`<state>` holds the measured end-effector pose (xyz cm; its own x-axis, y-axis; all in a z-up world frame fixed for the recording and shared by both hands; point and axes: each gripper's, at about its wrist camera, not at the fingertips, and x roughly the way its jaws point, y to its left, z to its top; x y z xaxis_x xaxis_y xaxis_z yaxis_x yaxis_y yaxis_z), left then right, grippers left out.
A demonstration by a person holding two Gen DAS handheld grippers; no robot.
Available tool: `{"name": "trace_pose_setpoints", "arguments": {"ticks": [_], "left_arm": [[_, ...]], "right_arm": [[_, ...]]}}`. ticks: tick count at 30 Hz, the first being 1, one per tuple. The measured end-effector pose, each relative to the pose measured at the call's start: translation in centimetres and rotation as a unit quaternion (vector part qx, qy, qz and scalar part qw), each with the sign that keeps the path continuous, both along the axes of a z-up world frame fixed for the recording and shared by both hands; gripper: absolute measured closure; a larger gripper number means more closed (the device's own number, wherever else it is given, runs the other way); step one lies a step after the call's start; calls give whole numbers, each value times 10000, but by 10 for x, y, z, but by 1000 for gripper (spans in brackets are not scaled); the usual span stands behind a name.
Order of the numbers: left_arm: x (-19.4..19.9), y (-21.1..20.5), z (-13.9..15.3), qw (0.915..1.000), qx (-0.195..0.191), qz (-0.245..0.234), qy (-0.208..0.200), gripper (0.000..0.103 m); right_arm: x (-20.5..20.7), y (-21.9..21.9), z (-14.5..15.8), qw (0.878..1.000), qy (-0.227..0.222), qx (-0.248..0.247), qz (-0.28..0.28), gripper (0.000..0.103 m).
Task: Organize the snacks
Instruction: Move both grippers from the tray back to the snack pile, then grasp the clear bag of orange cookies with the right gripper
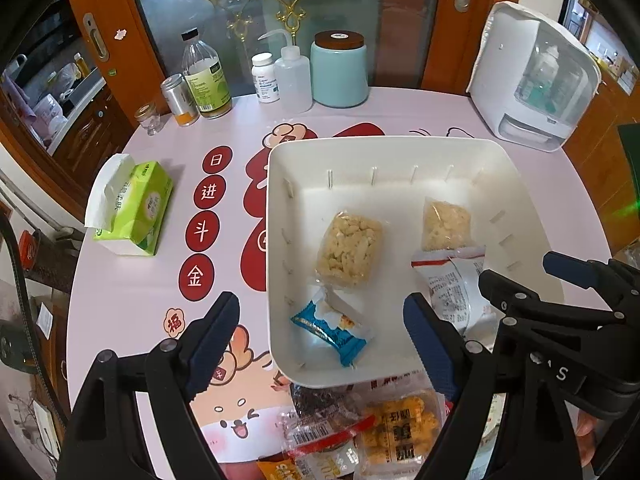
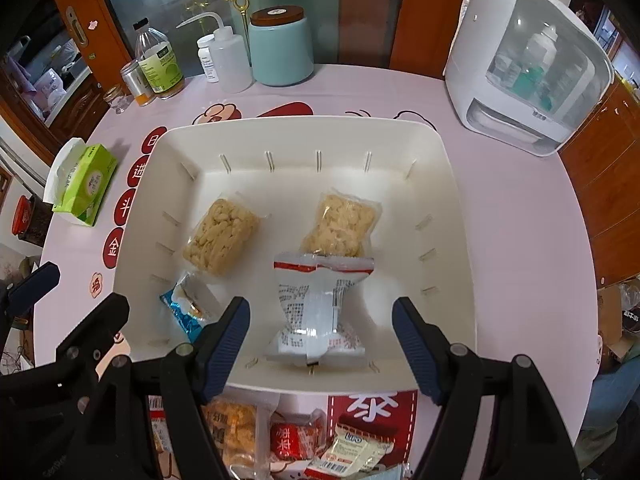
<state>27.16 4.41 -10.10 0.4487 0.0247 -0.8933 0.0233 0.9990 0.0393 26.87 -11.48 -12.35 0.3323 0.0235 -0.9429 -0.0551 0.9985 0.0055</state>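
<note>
Standing on the pink bench (image 2: pixel 520 240), a white bin (image 2: pixel 460 208) takes up the middle. Inside the bin lie two clear packs of puffed rice cake (image 2: pixel 222 236), a white and red pouch (image 2: pixel 320 312) near its front wall, and a small blue wrapper (image 1: pixel 330 328) at its front left corner. Just outside the bin's front wall, more snack packets (image 1: pixel 396 436) lie loose in a heap. Above the bin's front edge, the left tool (image 1: pixel 320 340) and the right tool (image 2: pixel 320 340) hang with jaws apart, gripping nothing.
</note>
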Motion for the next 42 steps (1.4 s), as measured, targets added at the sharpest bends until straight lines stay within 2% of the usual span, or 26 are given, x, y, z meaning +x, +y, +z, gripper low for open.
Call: {"name": "trace_pose_setpoints", "arguments": {"ticks": [8,15,25,29,37,42], "left_arm": [[-43,15,14,9999,64,16,-76,9],[-89,37,20,9998,117,25,-183,9],[-145,52,10,9986,459,-171,-211,9],[-152,58,-11,9987,466,-188,73,9],[-153,66,-81,9939,479,-401,905,9],[-151,62,-110,9895,638,-620,1138,9]], "right_arm": [[-50,3,16,9996,-156,109,215,29],[-97,7,22,9986,-249,246,397,29],[-143,17,7,9969,34,573,534,29],[-146,30,-10,9963,205,575,613,29],[-129,59,-69,9927,852,345,781,29],[-115,83,-92,9895,1111,71,917,29]]}}
